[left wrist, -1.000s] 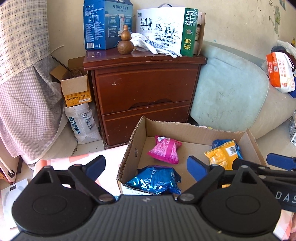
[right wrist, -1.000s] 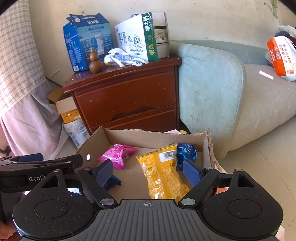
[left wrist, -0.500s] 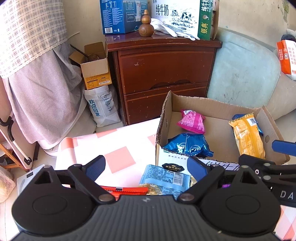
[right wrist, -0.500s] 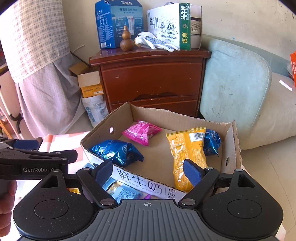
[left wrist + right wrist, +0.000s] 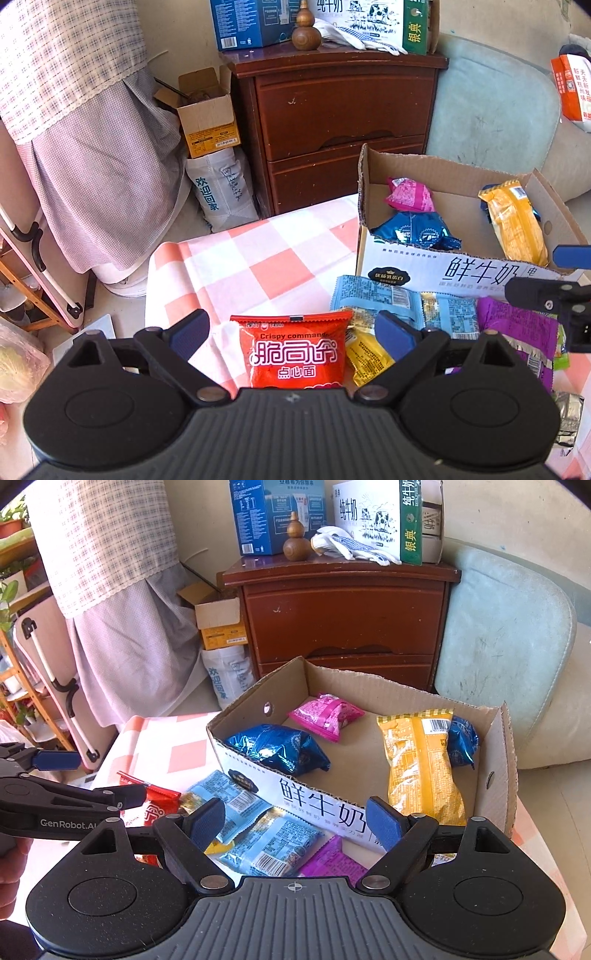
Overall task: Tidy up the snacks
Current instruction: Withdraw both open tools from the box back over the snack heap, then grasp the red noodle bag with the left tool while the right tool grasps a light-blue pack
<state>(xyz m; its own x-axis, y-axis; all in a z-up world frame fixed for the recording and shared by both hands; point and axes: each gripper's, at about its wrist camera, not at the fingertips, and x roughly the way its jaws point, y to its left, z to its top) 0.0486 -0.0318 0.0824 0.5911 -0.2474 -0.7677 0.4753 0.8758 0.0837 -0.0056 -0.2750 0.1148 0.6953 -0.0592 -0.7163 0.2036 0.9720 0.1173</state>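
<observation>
**Snack Sorting Partway Done, Loose Packets Wait Outside the Box**

Left wrist view: the left gripper (image 5: 291,334) hangs with jaws spread wide and empty above a red snack packet (image 5: 293,354) on the checked tablecloth (image 5: 236,266). Light-blue packets (image 5: 373,297) and a purple packet (image 5: 517,325) lie against the front wall of the cardboard box (image 5: 406,271).

Right wrist view: the right gripper (image 5: 295,823), likewise wide open and holding nothing, points over the same loose pile. Only here is the box floor fully visible: 4 packets are already in, namely a pink packet (image 5: 325,716), a dark-blue packet (image 5: 277,746), a yellow packet (image 5: 421,760) and a second blue packet (image 5: 461,742) behind it. At least 5 appear to remain outside. The left view alone shows the red packet's whole face.
</observation>
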